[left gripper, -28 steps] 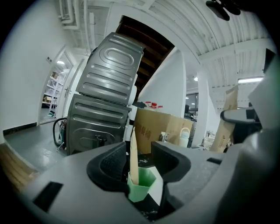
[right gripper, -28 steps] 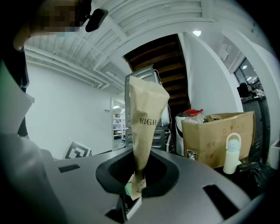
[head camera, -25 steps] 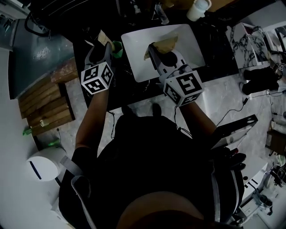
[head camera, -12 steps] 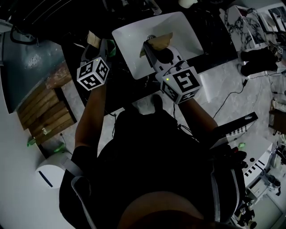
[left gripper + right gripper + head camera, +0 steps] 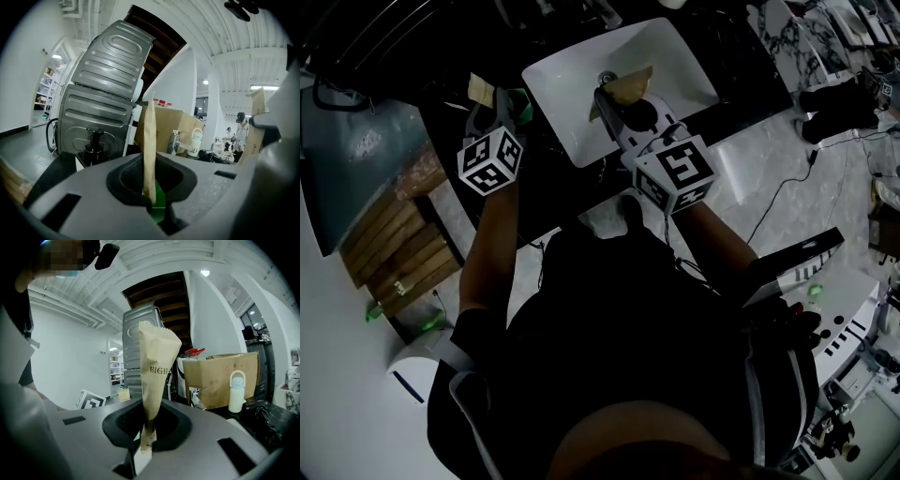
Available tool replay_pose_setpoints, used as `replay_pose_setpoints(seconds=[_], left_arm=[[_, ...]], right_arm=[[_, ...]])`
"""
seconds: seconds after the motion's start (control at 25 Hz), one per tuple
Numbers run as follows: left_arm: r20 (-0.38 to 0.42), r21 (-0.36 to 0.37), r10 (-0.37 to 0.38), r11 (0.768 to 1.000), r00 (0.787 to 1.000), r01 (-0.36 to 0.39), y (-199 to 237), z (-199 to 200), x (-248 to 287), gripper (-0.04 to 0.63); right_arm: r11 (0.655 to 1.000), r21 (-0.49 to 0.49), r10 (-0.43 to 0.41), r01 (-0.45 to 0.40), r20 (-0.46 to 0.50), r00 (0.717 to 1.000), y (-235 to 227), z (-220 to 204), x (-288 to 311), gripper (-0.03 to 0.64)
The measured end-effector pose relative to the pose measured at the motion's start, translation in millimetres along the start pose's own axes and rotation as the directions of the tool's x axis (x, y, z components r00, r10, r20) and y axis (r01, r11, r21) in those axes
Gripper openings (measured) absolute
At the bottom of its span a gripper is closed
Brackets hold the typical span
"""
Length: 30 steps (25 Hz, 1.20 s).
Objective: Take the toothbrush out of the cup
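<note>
The extraction is judged barely begun. The toothbrush (image 5: 149, 150), seen as a tan paper-wrapped strip, stands upright in the green cup (image 5: 158, 207) and has not yet been lifted. It is caught between the jaws of the left gripper (image 5: 152, 199), which are closing narrow onto it just above the cup's rim. A straight pull upward is what remains. Nothing else can be made out in the cup. A printed paper packet (image 5: 157, 366) is pinched in the near-shut right gripper (image 5: 140, 451), over the white basin (image 5: 572, 84).
</note>
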<state>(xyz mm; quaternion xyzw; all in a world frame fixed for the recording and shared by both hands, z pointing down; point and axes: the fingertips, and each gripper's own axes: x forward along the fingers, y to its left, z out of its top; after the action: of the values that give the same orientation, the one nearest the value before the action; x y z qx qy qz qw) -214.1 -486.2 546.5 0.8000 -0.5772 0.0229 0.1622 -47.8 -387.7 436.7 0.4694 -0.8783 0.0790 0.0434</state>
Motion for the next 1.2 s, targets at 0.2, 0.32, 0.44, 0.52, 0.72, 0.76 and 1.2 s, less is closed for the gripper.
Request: replay_pose_setpoints(seconds=[0.2, 0.32, 0.44, 0.52, 0.72, 0.76, 1.2], left_arm=[[0.035, -0.001, 0.015, 1.000, 0.999, -0.015, 2, 11, -7, 0.032], [0.073, 0.000, 0.031, 1.000, 0.997, -0.031, 1, 25, -17, 0.031], [0.108, 0.002, 0.043, 0.999, 0.993, -0.044, -3, 39, -28, 0.031], [0.133, -0.007, 0.046, 0.999, 0.990, -0.045, -7, 49, -34, 0.031], [0.217, 0.013, 0.063, 0.998, 0.974, -0.068, -18, 80, -53, 0.031], [0.233, 0.011, 0.066, 0.997, 0.970, -0.070, -21, 87, -58, 0.031], [0.327, 0.062, 0.039, 0.996, 0.944, -0.062, -64, 143, -128, 0.026]], right_arm=[[1.000, -0.005, 0.011, -0.011, 0.023, 1.000, 0, 5, -3, 0.041], [1.000, -0.007, 0.011, -0.011, 0.007, 1.000, 0, 6, -6, 0.041], [1.000, 0.000, 0.016, -0.016, -0.016, 1.000, -2, 5, -11, 0.040], [1.000, 0.006, 0.030, -0.030, 0.004, 1.000, -2, 10, -13, 0.040], [0.998, -0.003, 0.061, -0.061, 0.041, 0.997, 1, 22, -23, 0.040], [0.998, -0.004, 0.068, -0.068, 0.045, 0.997, 2, 24, -24, 0.040], [0.989, -0.018, 0.148, -0.147, 0.111, 0.983, 8, 47, -37, 0.040]])
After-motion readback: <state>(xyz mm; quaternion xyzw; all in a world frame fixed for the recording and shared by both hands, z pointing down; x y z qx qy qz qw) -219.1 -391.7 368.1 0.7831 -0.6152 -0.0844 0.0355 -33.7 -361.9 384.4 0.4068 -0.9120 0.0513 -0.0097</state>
